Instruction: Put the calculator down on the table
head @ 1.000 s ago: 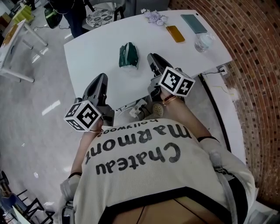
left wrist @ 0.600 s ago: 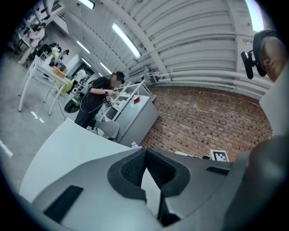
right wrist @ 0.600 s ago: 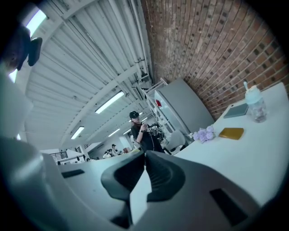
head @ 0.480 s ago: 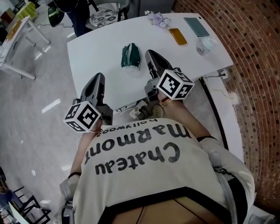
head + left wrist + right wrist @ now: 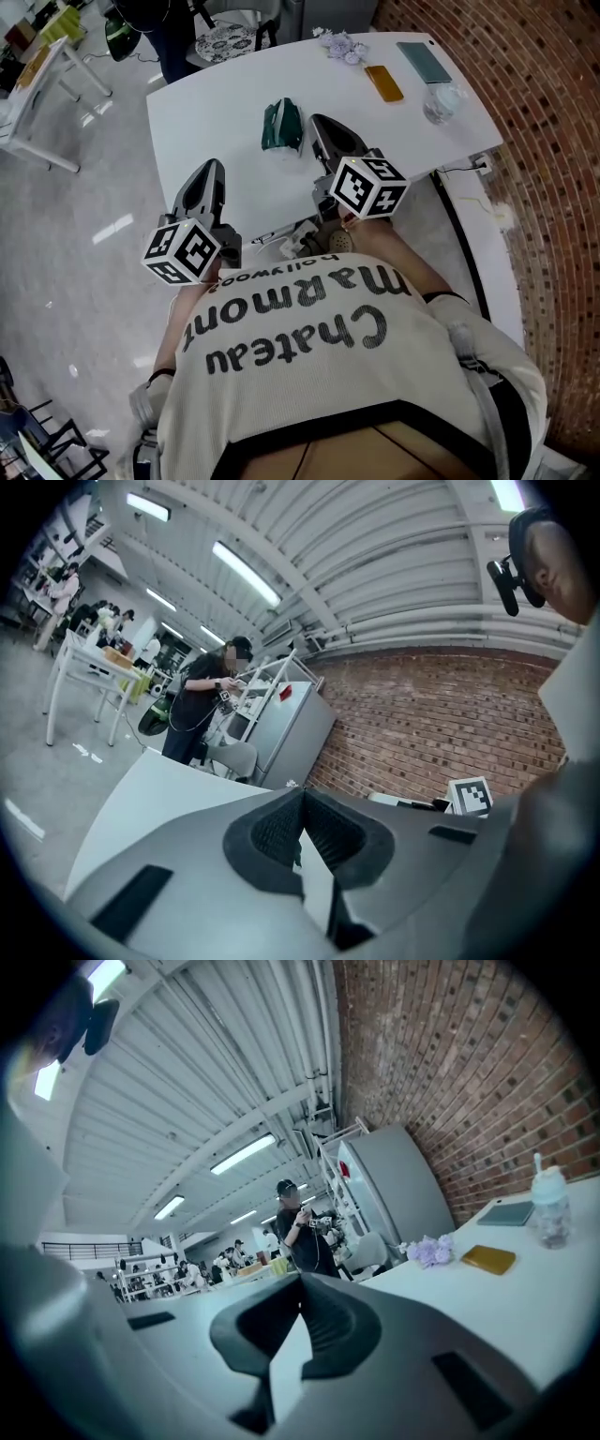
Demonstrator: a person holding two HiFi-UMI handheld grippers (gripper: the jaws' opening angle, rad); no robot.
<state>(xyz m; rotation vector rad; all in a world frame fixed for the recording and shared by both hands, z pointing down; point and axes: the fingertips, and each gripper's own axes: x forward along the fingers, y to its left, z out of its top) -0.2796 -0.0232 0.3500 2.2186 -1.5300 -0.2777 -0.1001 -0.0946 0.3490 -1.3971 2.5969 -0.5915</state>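
Dark green calculator point(image 5: 281, 127) lies flat mid-tabletop, a pale strip along one side, on the curved white table point(image 5: 206, 103). Right gripper point(image 5: 319, 122) sits just beside it, jaws together, empty. Left gripper point(image 5: 212, 166) is near the front edge, jaws together too. Red brick wall point(image 5: 553, 141) on the right, glossy grey floor point(image 5: 75, 244) on the left.

The white table point(image 5: 216, 122) holds a green calculator point(image 5: 281, 127), purple flowers point(image 5: 339, 42), amber case point(image 5: 384, 82), teal notebook point(image 5: 424, 61) and clear bottle point(image 5: 441, 101)
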